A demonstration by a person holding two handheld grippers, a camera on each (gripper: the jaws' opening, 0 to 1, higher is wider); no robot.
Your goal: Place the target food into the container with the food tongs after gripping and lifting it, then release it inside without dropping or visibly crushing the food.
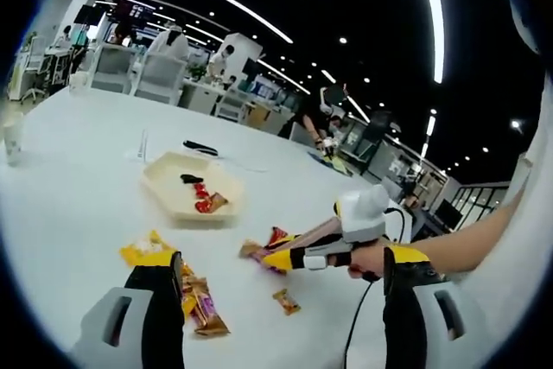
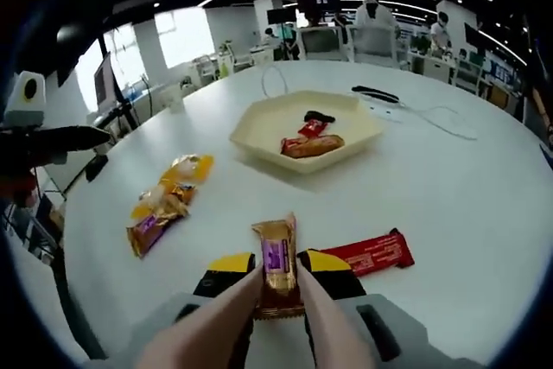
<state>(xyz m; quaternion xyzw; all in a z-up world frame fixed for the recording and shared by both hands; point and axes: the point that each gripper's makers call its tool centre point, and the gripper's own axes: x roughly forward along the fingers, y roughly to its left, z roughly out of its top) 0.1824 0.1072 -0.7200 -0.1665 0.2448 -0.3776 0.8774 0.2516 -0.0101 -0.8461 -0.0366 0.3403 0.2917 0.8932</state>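
Note:
My right gripper (image 2: 278, 287) is shut on the food tongs (image 2: 324, 321), whose beige arms squeeze a brown-gold snack bar (image 2: 276, 267) just above the white table. The same right gripper (image 1: 263, 257) enters the left gripper view from the right, held by a hand, with the snack bar (image 1: 251, 250) at its tip. The cream container (image 2: 259, 123) lies further up the table and holds a red packet, a brown snack and a small black piece. It also appears as the container (image 1: 164, 181). My left gripper (image 1: 281, 278) stands open and holds nothing, and its dark jaw reaches in as the left gripper (image 2: 82, 137).
A red bar (image 2: 371, 254) lies right of the tongs. Yellow and brown packets (image 2: 164, 200) lie to the left, also seen as packets (image 1: 149, 251). A small brown snack (image 1: 287, 302) sits nearby. A black cable (image 2: 376, 92) runs behind the container. Desks and people stand far off.

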